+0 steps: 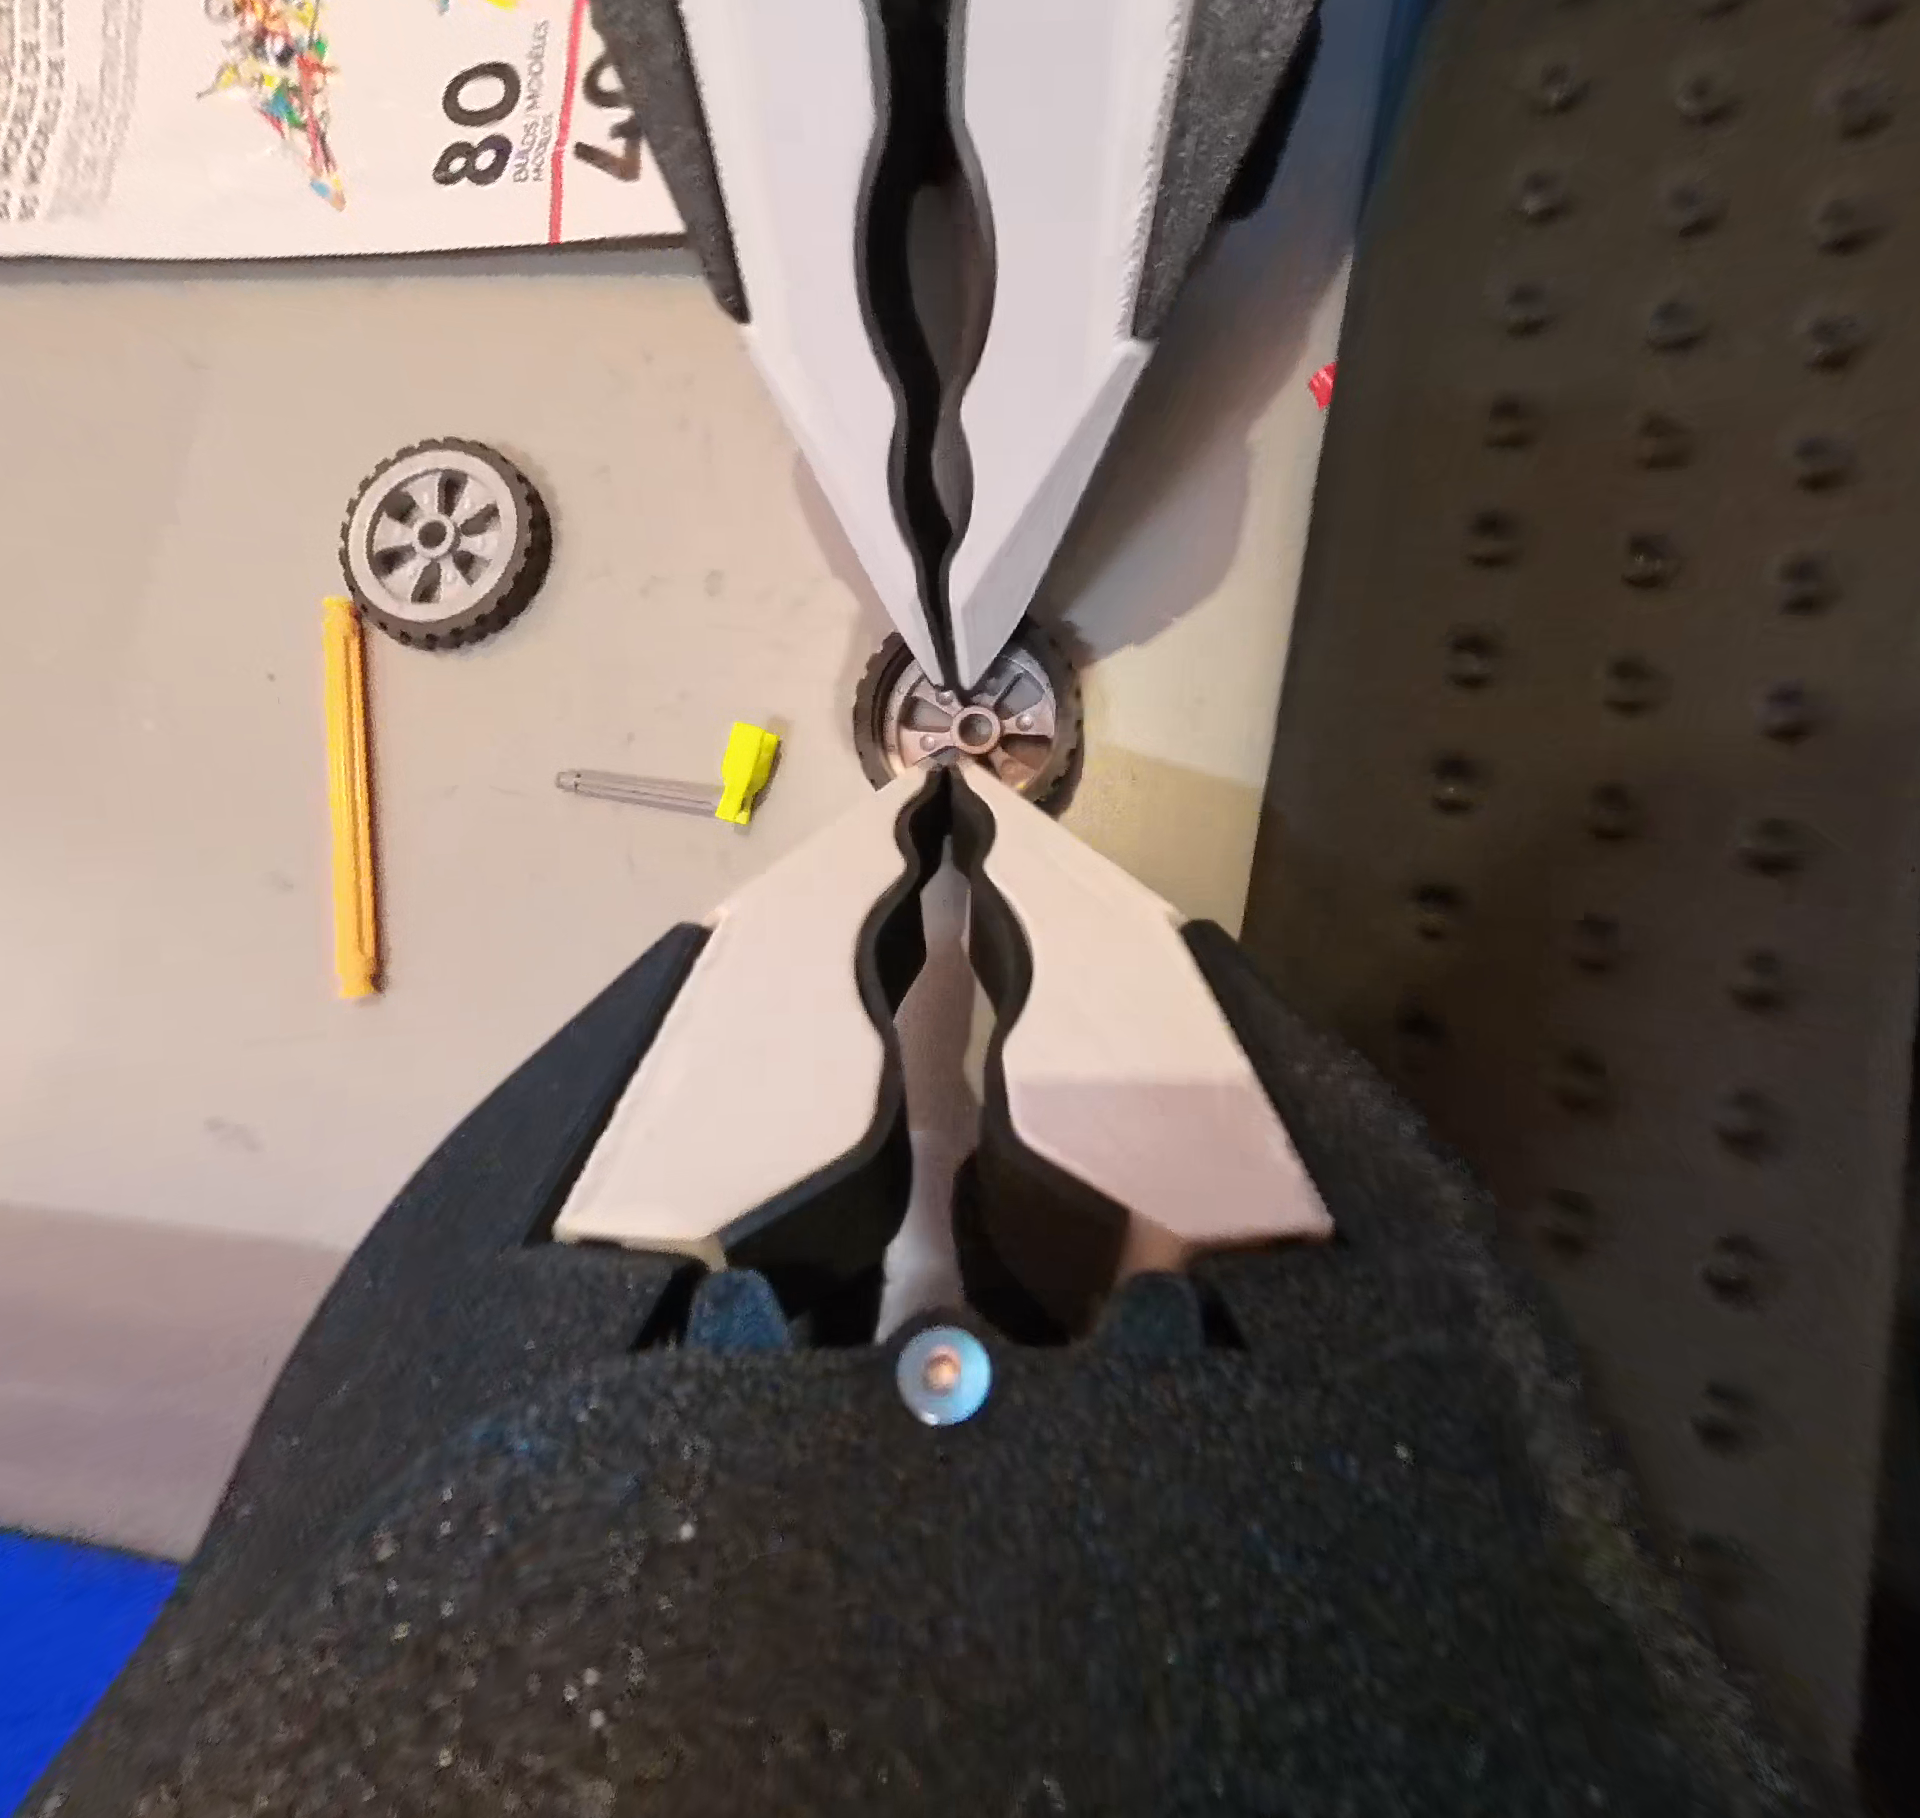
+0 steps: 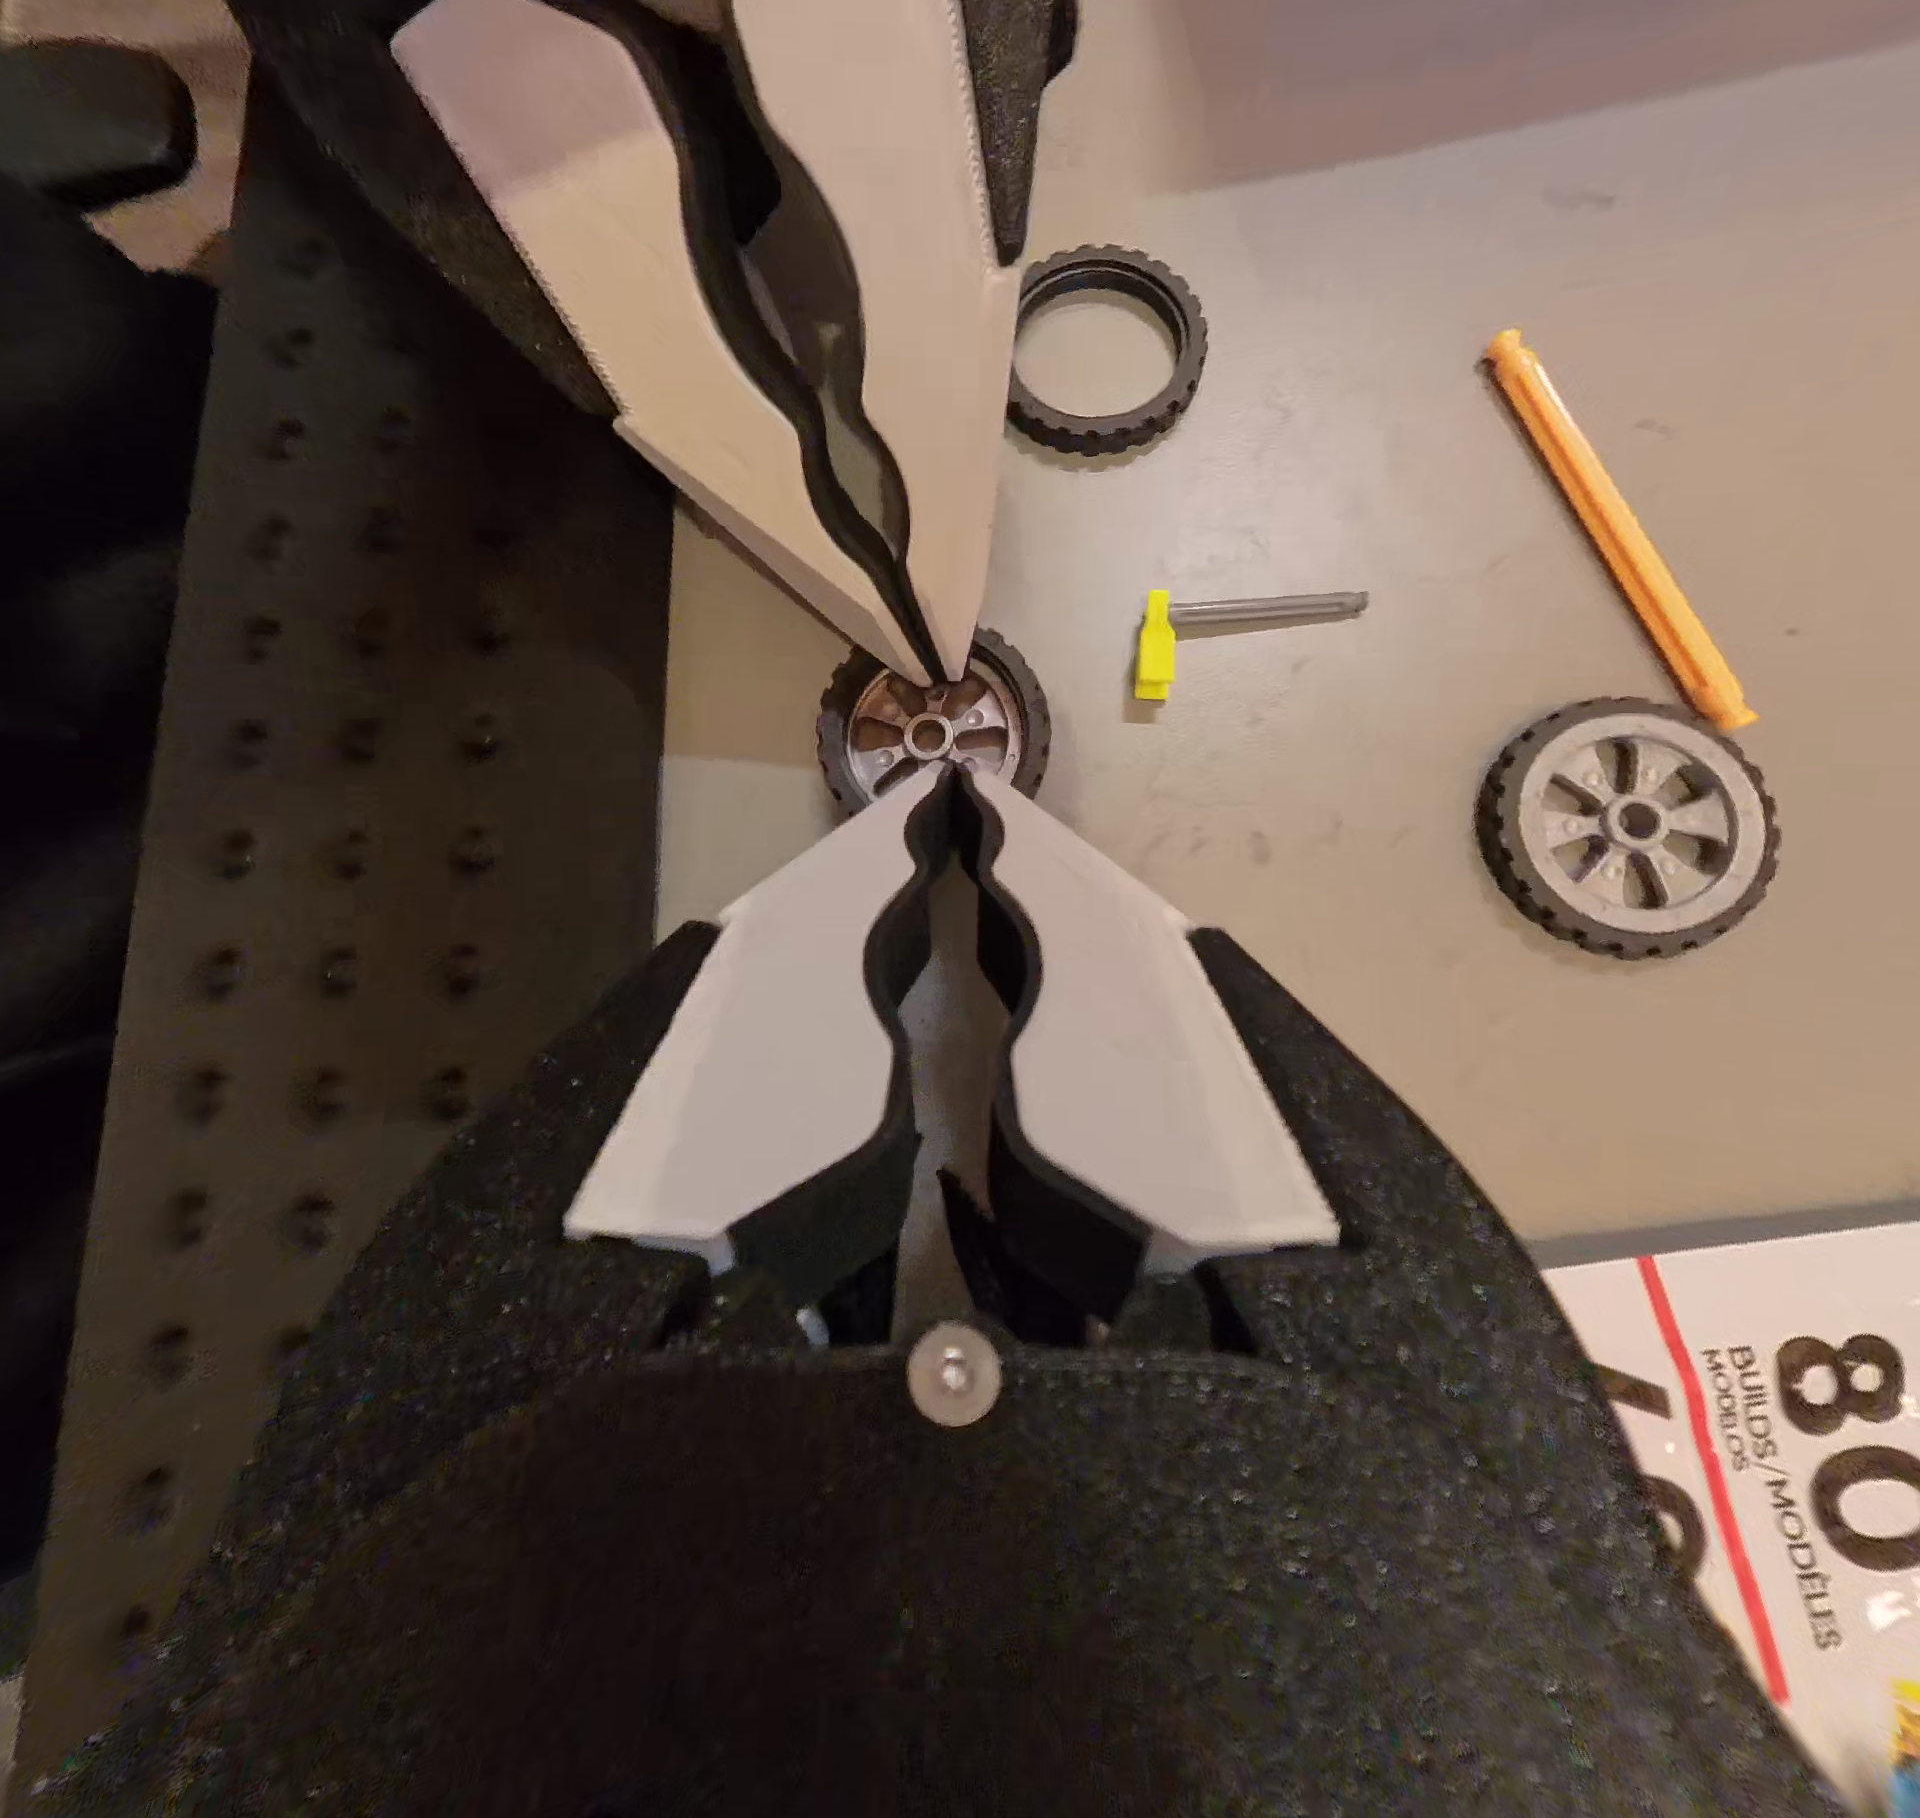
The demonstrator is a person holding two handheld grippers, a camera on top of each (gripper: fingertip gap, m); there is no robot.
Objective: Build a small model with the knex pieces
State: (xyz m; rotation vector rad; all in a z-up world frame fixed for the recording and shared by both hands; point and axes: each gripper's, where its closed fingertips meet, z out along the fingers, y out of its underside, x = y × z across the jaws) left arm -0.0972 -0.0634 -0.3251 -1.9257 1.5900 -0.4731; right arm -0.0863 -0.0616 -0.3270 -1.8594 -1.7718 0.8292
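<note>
A small wheel (image 1: 971, 729) with a grey spoked hub and black tyre lies flat on the beige table, also seen in the right wrist view (image 2: 930, 734). My left gripper (image 1: 940, 776) is shut, its tips touching the wheel's near edge. My right gripper (image 2: 951, 776) is shut too, and touches the wheel from the opposite side. Each shows in the other's view, the right gripper (image 1: 951, 682) and the left gripper (image 2: 940, 672) tip to tip across the hub. I cannot tell whether either pinches a part of the wheel.
A second whole wheel (image 2: 1636, 828), a bare black tyre (image 2: 1112, 360), an orange rod (image 2: 1621, 542) and a grey rod with a yellow connector (image 2: 1247, 615) lie on the table. A black studded panel (image 1: 1610, 833) borders the wheel. A white printed booklet (image 1: 312, 75) lies nearby. My left and right fingertips are right by each other. The orange rod (image 2: 1621, 542) is about 12 cm from both grippers' fingertips. It turns up in the left wrist view (image 1: 362, 767) as well.
</note>
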